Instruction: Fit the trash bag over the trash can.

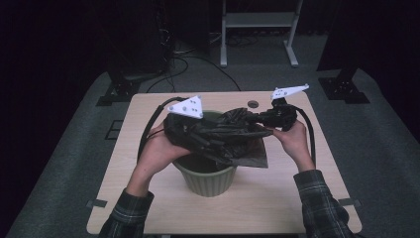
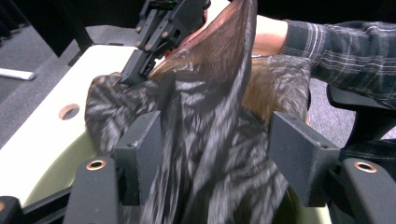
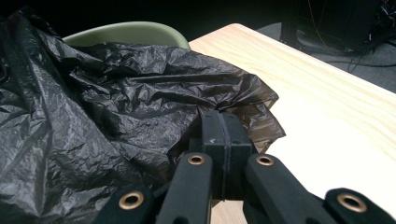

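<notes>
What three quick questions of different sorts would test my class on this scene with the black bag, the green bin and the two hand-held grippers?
1. True or false: the right gripper has its jaws closed on the black plastic bag.
2. Multiple choice: the black plastic bag lies (A) flat on the floor, (B) bunched over the mouth of the green bin, (C) folded on the table beside the bin.
3. Short answer: how do the jaws of the left gripper stand against the bag?

Key
1. True.
2. B.
3. Apart, one on each side of the film, not clamped on it.
</notes>
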Demonstrator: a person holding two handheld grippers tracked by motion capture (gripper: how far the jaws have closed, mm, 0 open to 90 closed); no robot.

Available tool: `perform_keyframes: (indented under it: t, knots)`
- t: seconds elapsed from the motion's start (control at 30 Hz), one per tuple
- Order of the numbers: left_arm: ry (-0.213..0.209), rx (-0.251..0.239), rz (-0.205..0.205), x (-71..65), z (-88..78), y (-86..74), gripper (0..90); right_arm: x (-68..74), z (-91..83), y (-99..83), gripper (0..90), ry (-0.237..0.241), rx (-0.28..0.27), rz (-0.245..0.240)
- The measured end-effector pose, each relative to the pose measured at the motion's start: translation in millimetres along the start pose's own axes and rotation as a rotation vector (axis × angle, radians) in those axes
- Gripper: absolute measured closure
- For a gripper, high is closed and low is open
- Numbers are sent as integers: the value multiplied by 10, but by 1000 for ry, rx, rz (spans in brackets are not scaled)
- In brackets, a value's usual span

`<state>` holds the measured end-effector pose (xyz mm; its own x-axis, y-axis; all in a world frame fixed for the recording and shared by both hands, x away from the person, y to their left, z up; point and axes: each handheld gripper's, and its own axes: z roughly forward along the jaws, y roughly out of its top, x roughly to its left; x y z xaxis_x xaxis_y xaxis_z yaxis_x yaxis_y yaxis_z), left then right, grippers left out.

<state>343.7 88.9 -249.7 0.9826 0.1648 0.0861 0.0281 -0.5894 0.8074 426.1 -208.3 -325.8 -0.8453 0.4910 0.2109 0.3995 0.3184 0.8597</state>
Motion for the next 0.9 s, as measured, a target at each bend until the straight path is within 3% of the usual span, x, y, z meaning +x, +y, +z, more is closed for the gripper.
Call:
perform_keyframes:
  t: [0.03, 0.17, 0.23, 0.4, 0.67, 0.9]
  knots:
    - [-10, 9, 1, 8, 30, 9, 429, 2, -1, 1, 898, 2, -2, -3]
    - [-44, 18, -35, 71, 57, -15, 799, 22, -35, -2, 897, 0, -7, -12]
    - [-41, 24, -54, 105, 37, -50, 898, 28, -75, -7, 845, -6, -19, -11]
    - [25, 5, -100, 175, -67, -193, 899, 66, -220, -19, 740, -21, -53, -13]
    - [111, -20, -168, 256, -223, -391, 899, 205, -480, -92, 649, -23, -75, -33]
    - [165, -27, -218, 283, -217, -453, 899, 565, -629, -183, 608, 48, -104, -80]
